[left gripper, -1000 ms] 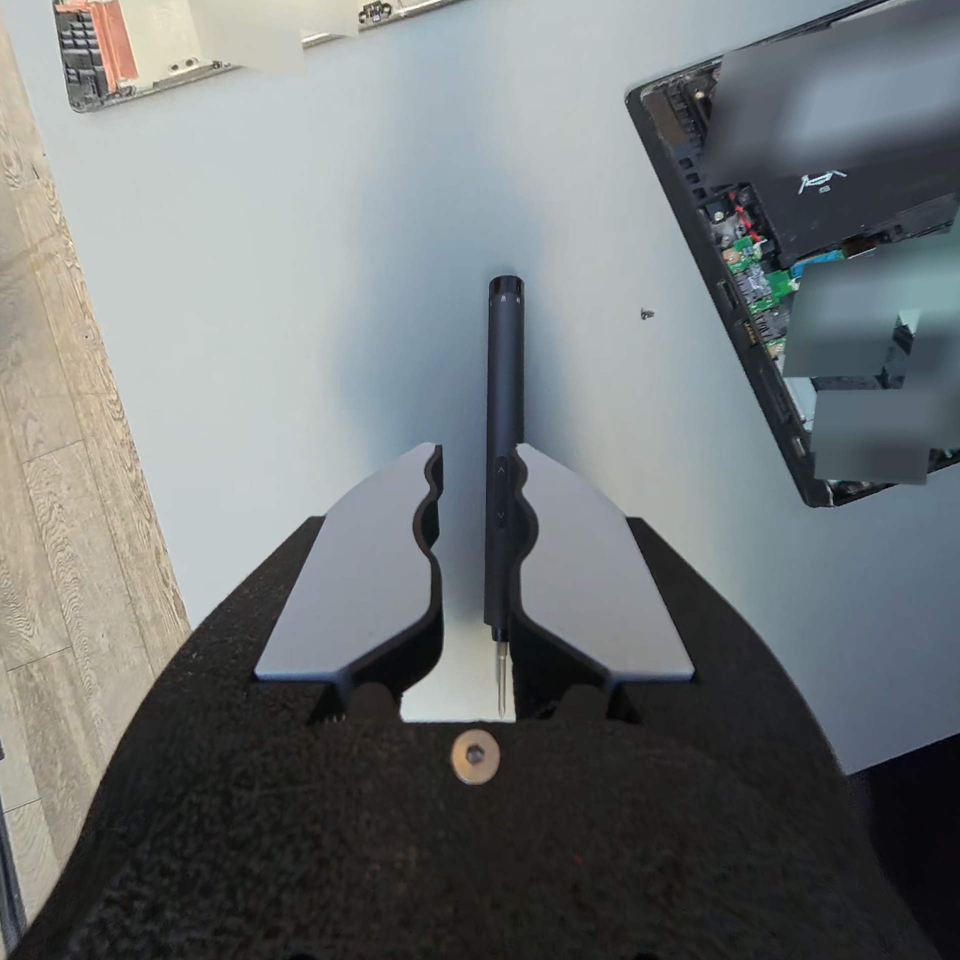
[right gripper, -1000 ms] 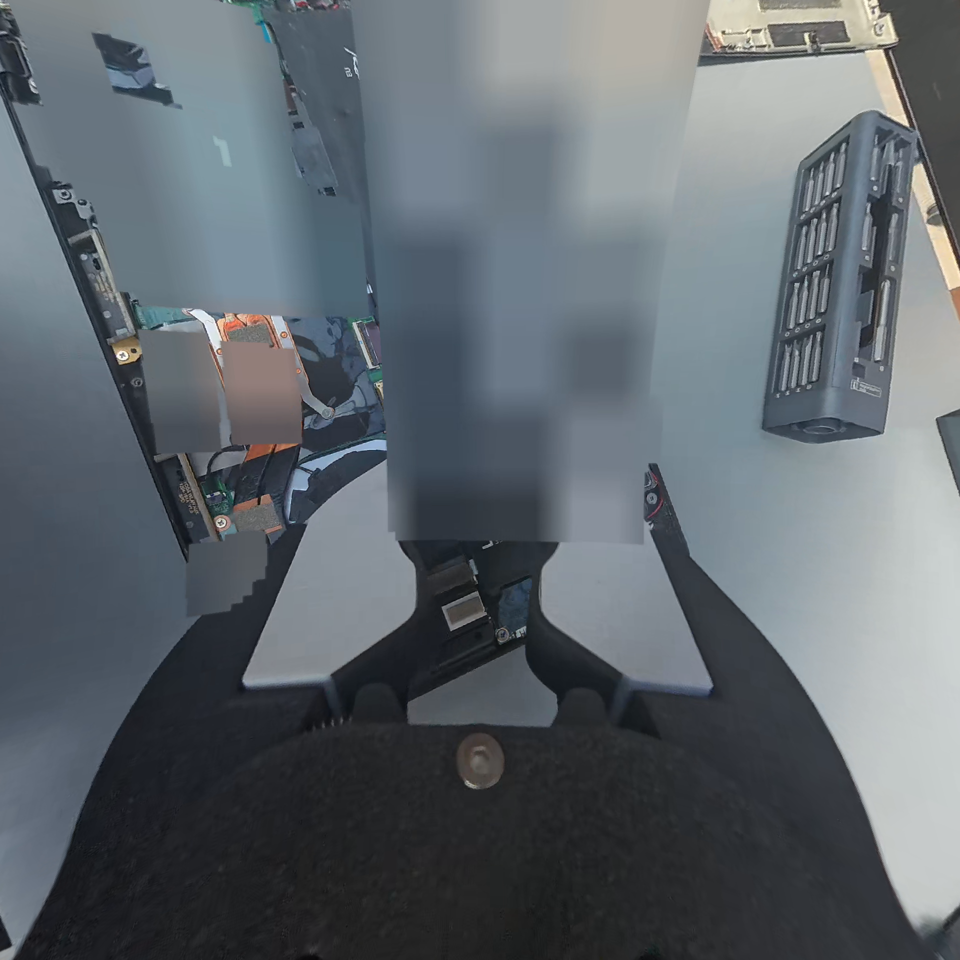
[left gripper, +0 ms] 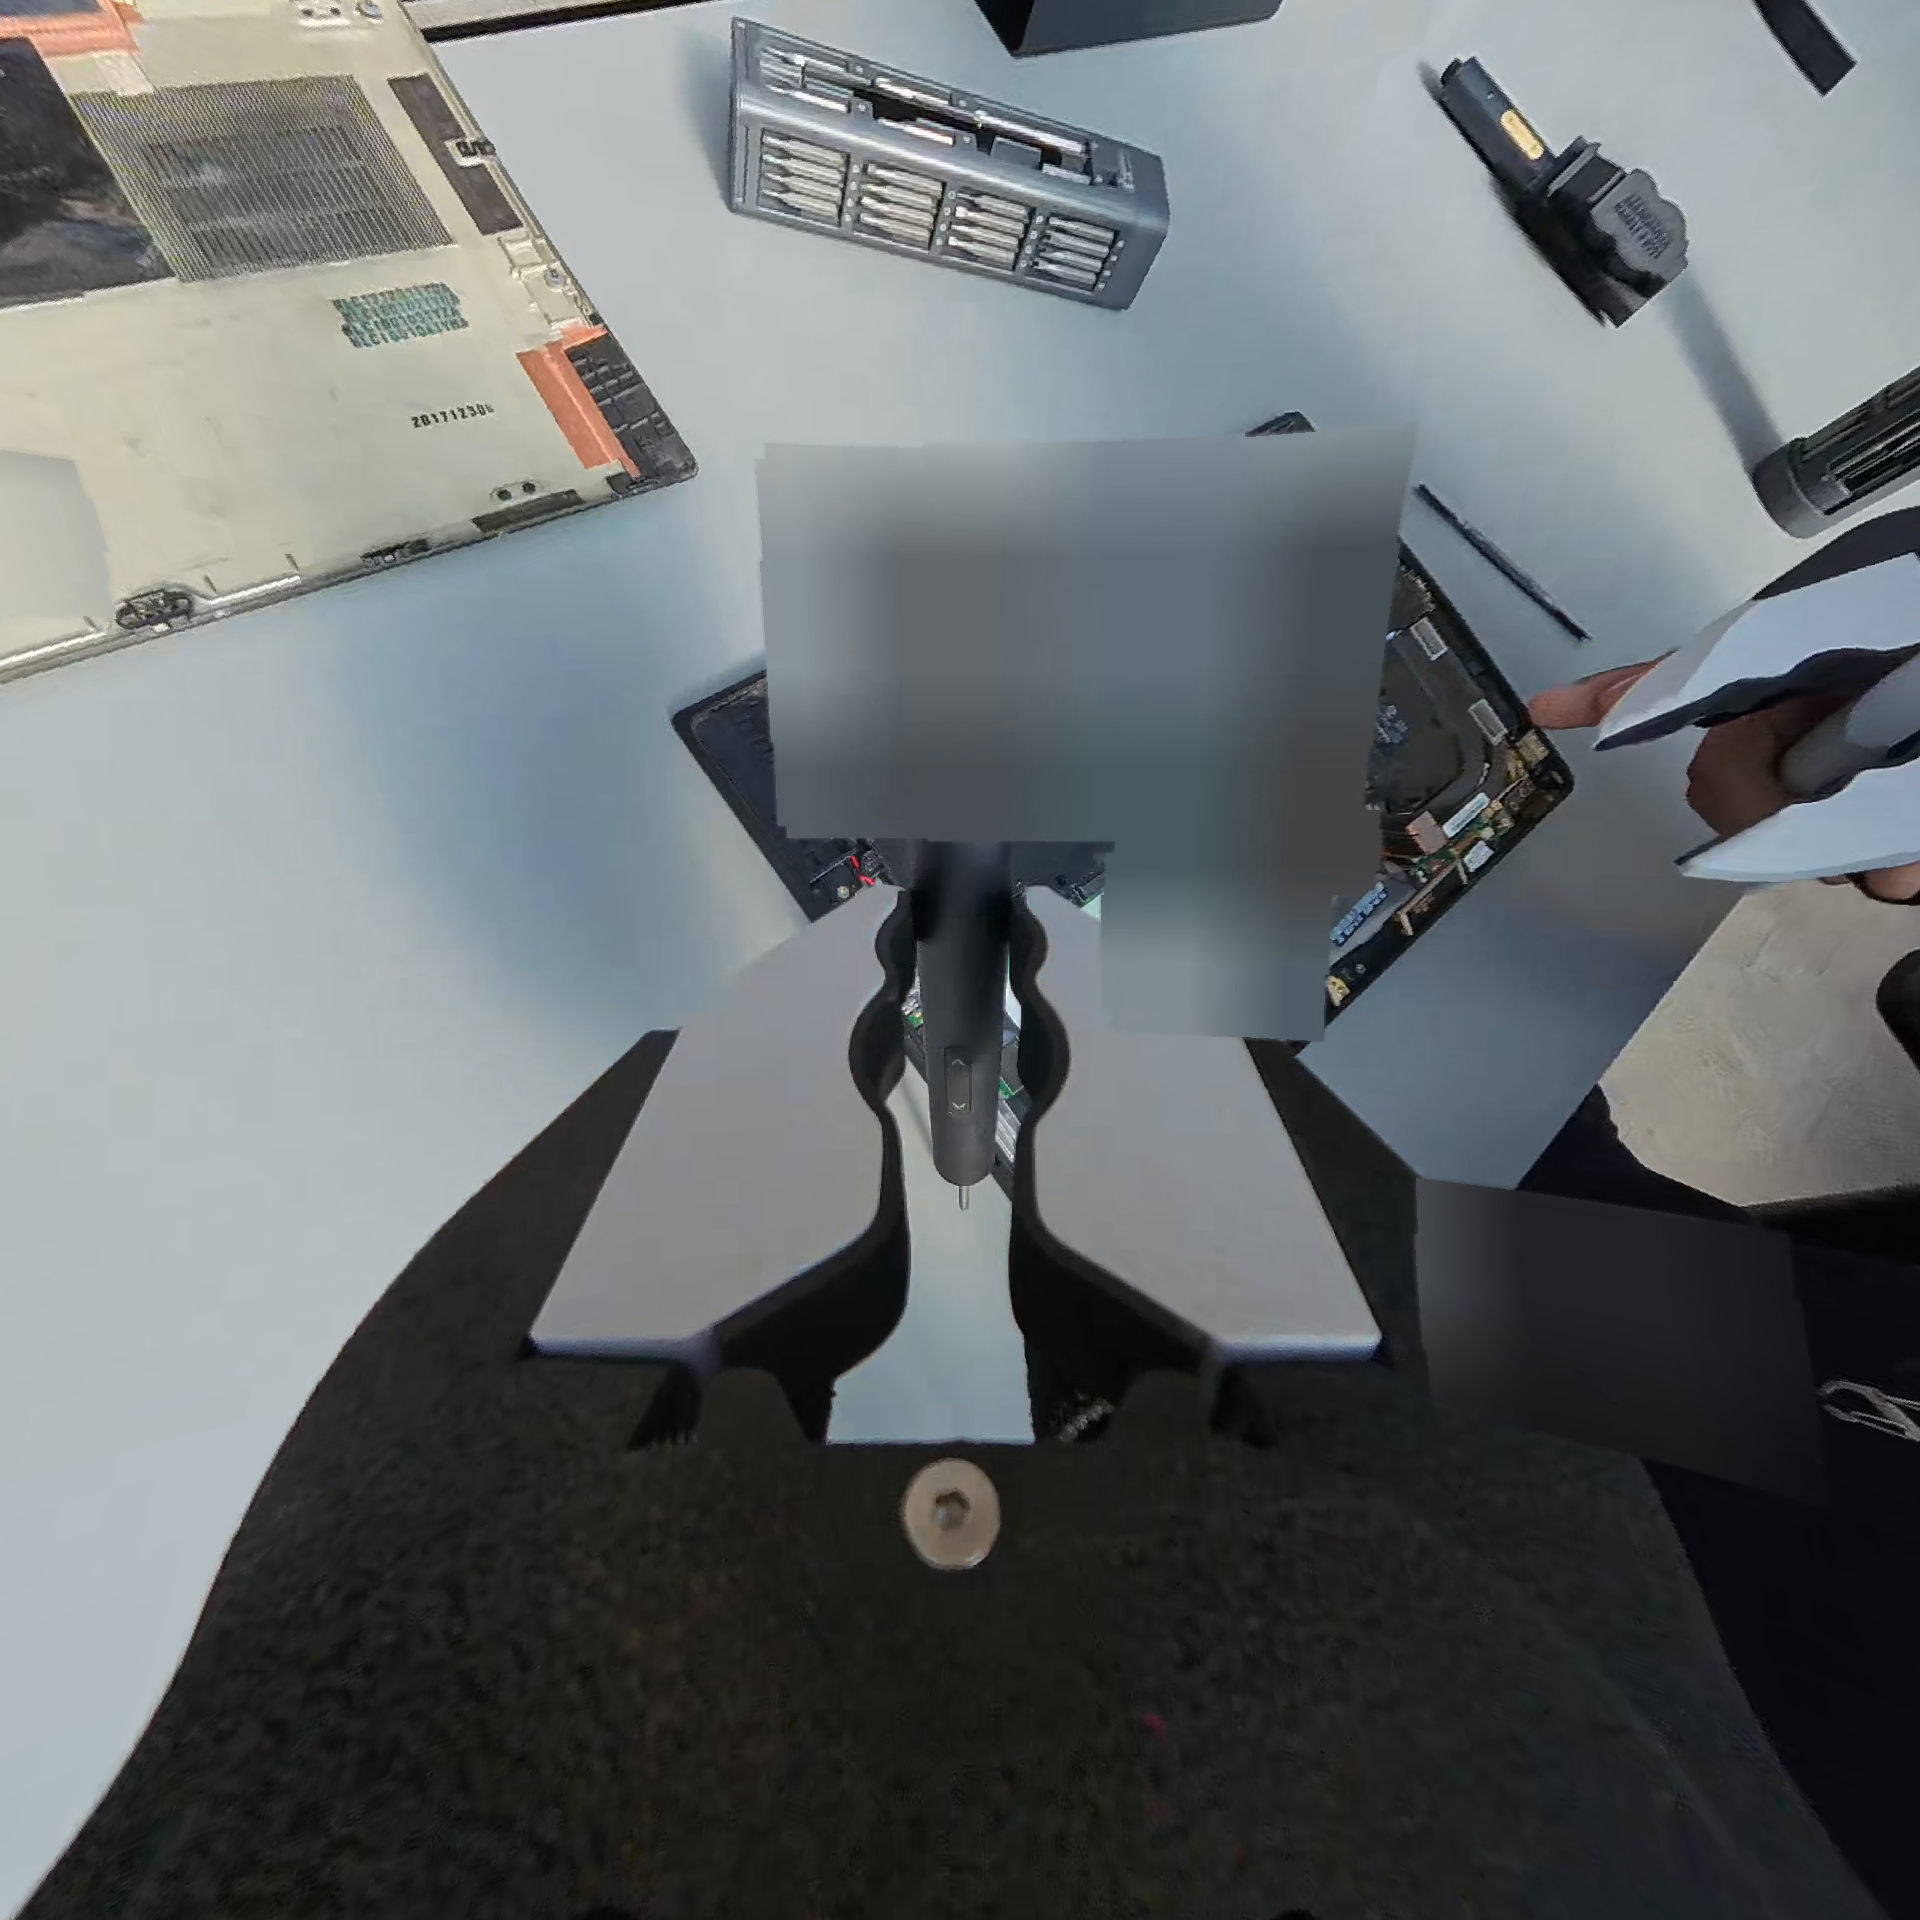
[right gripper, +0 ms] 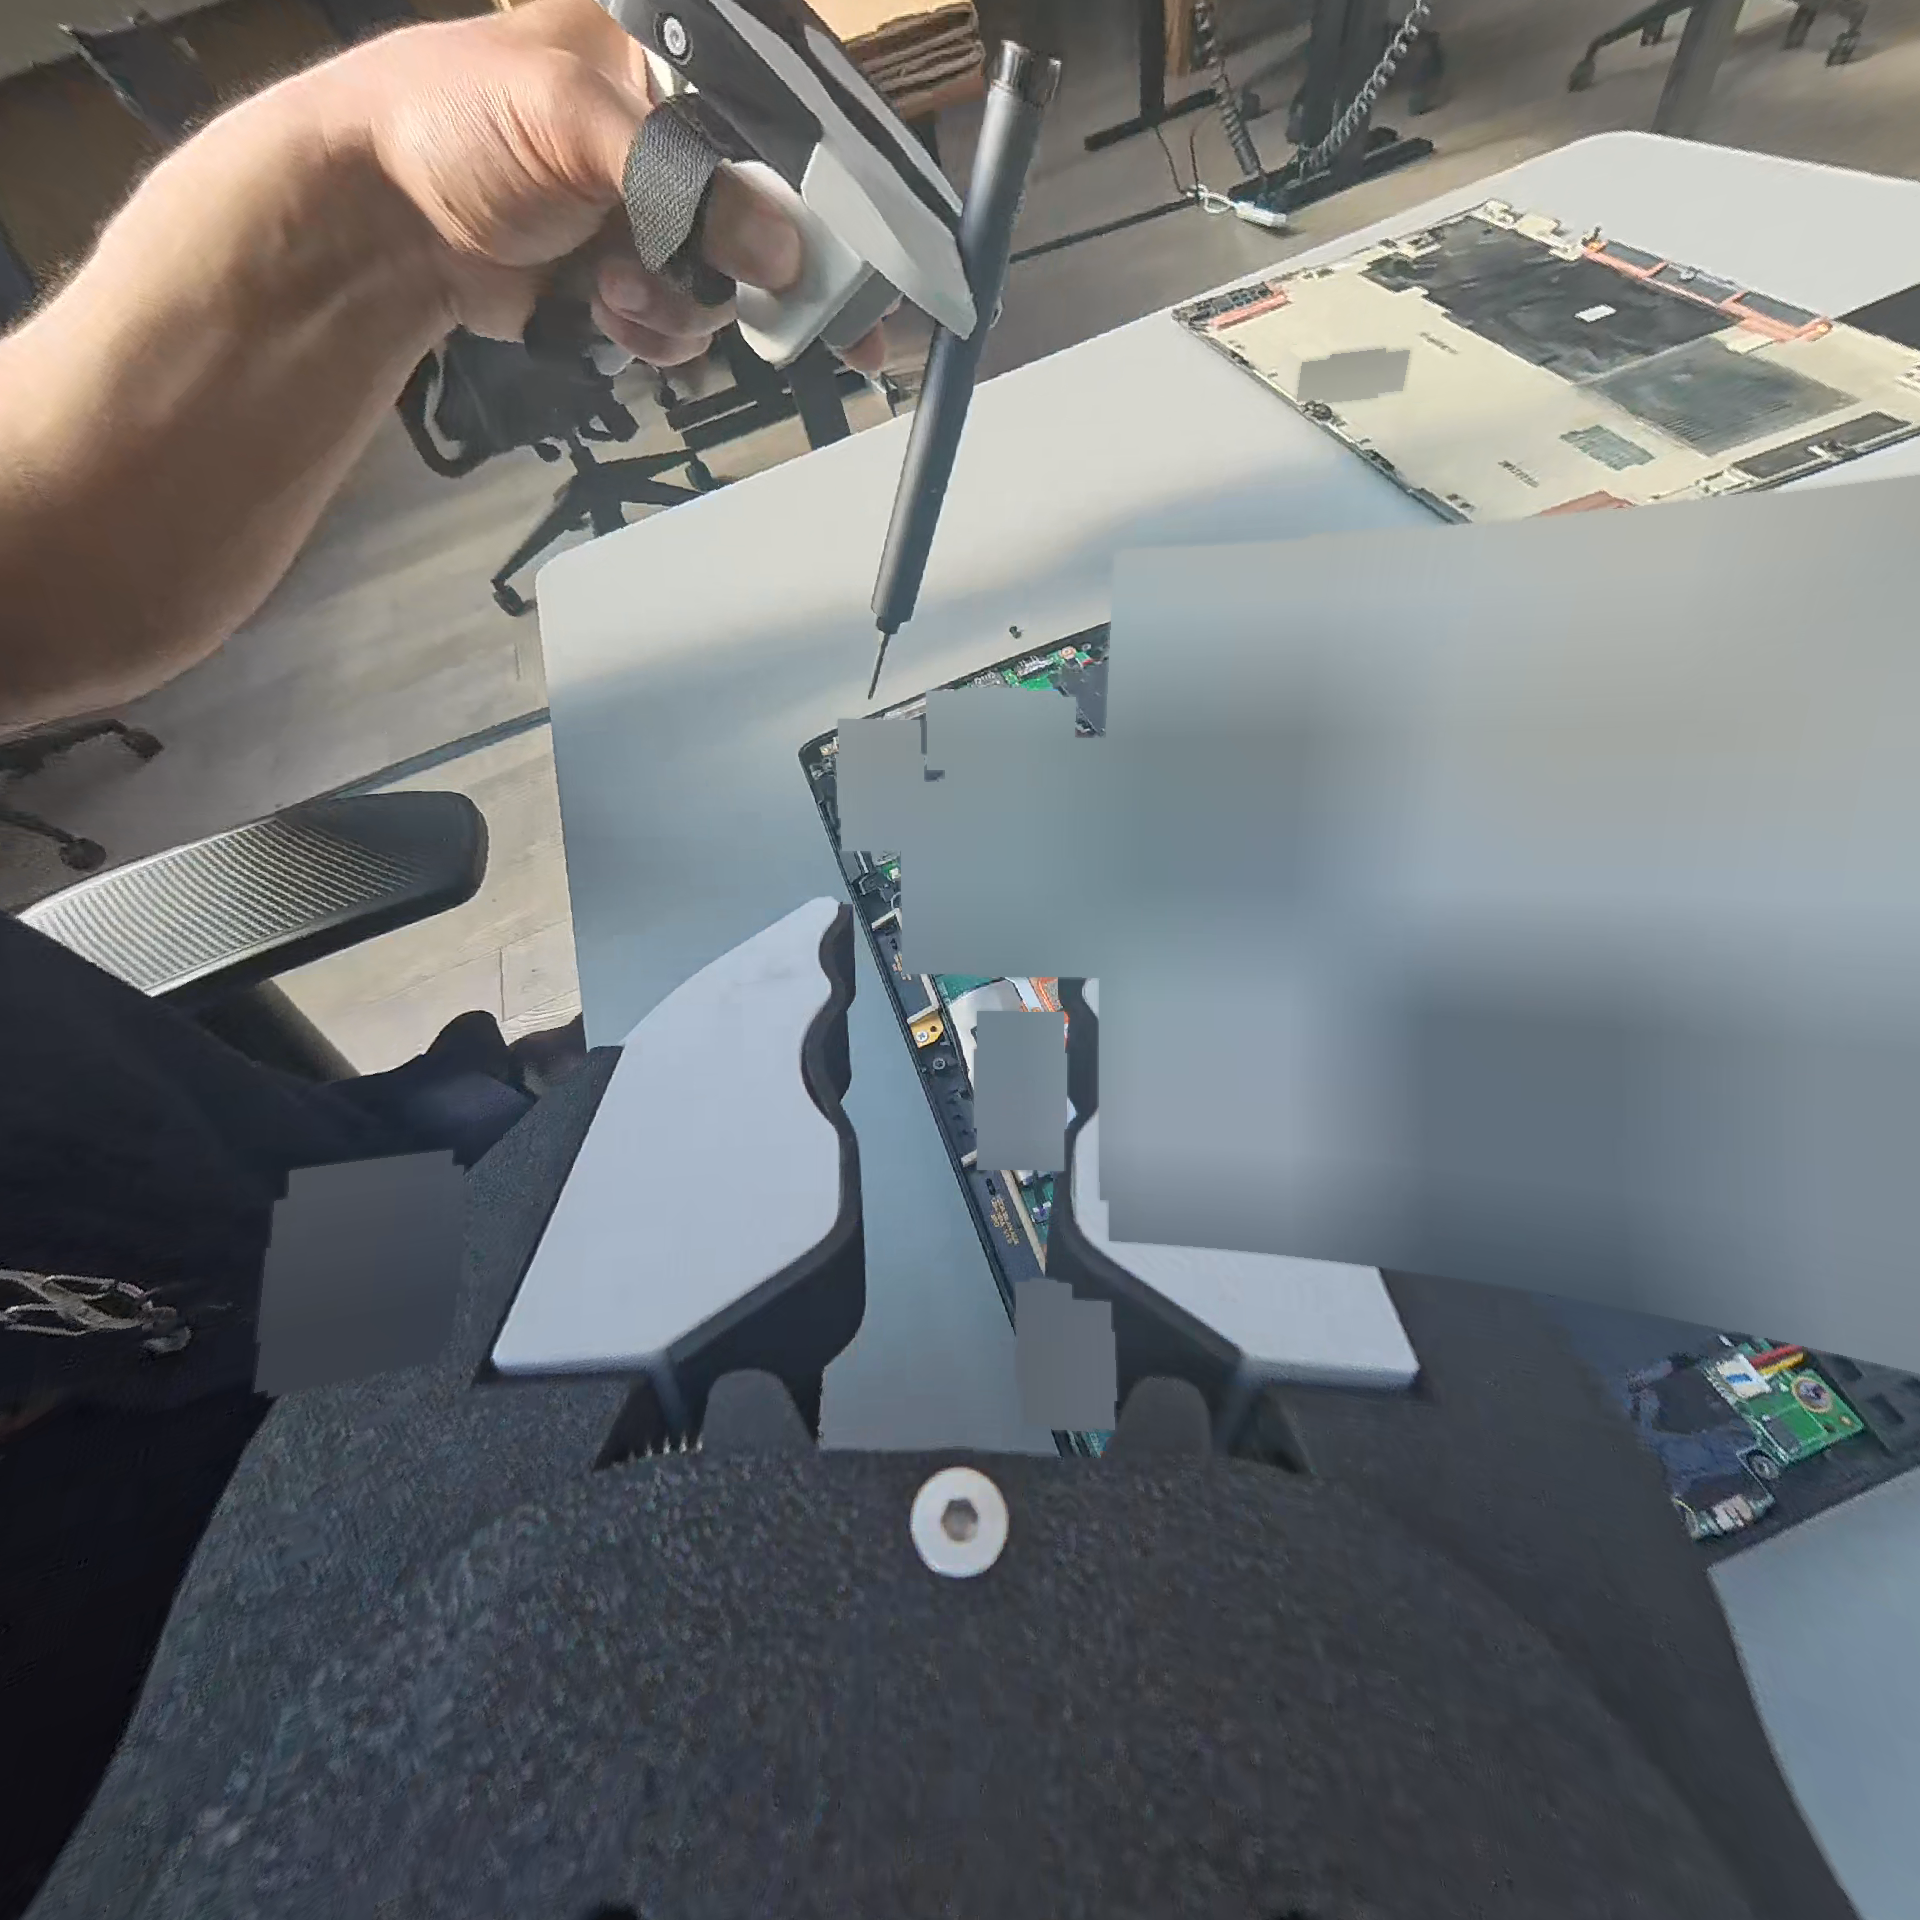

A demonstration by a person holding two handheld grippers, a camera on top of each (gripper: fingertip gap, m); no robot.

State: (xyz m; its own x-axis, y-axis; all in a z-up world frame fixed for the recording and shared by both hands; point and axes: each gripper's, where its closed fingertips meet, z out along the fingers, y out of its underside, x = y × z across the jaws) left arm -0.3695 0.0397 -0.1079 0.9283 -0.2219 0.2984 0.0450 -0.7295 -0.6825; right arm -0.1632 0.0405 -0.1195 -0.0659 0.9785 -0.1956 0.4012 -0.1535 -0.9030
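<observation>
My left gripper (left gripper: 956,935) is shut on a slim dark electric screwdriver (left gripper: 956,1049), which it holds in the air with the bit end toward the camera. In the right wrist view a hand holds that gripper (right gripper: 951,296) up high. The screwdriver (right gripper: 930,395) slants down there, its bit tip just above the near left corner of the opened laptop chassis (right gripper: 940,1081). My right gripper (right gripper: 961,956) is open and empty over the chassis's left edge. It shows at the right edge of the left wrist view (left gripper: 1714,769). Blur patches hide most of the chassis (left gripper: 1455,748).
The removed pale laptop bottom cover (left gripper: 260,343) lies on the white table at the back left. A grey case of screwdriver bits (left gripper: 945,177) and black tools (left gripper: 1569,197) lie beyond the laptop. A loose screw (right gripper: 1016,630) lies by the chassis. Office chairs (right gripper: 270,894) stand beside the table. Left tips to right tips: about 20 cm.
My left gripper has closed on the screwdriver, lifted it off the table and swung over the laptop. My right gripper has drawn back from over the laptop and tilted up toward the room.
</observation>
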